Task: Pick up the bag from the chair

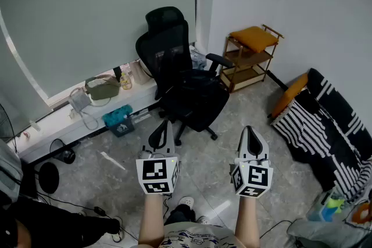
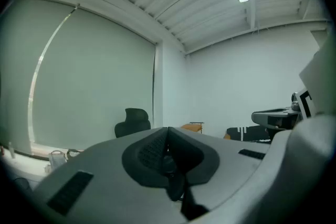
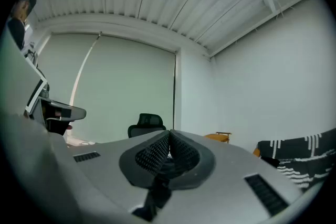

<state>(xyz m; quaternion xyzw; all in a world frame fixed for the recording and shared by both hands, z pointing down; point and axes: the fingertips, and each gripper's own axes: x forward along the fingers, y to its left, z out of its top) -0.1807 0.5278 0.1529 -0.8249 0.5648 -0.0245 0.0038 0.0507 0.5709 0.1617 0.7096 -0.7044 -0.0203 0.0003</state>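
A black office chair [image 1: 177, 67] stands in the room's corner, facing me. On its seat lies a lumpy black bag [image 1: 196, 97], hard to tell apart from the dark upholstery. Both grippers hover over the floor short of the chair and touch nothing. My left gripper [image 1: 164, 126] is shut and empty, its tip pointing at the chair's base. My right gripper [image 1: 250, 133] is also shut and empty, off to the chair's right. In the left gripper view the closed left gripper [image 2: 168, 132] points level with the chair's backrest [image 2: 132, 120]. The right gripper [image 3: 169, 138] shows its pads pressed together, the chair's backrest [image 3: 147, 124] beyond.
A wooden shelf cart [image 1: 251, 60] with an orange cushion stands right of the chair. A black-and-white striped cover [image 1: 328, 125] lies at the right wall. A low window ledge [image 1: 64, 128] carries an olive pouch [image 1: 103, 89] and cables. A teal box [image 1: 118, 118] sits on the floor.
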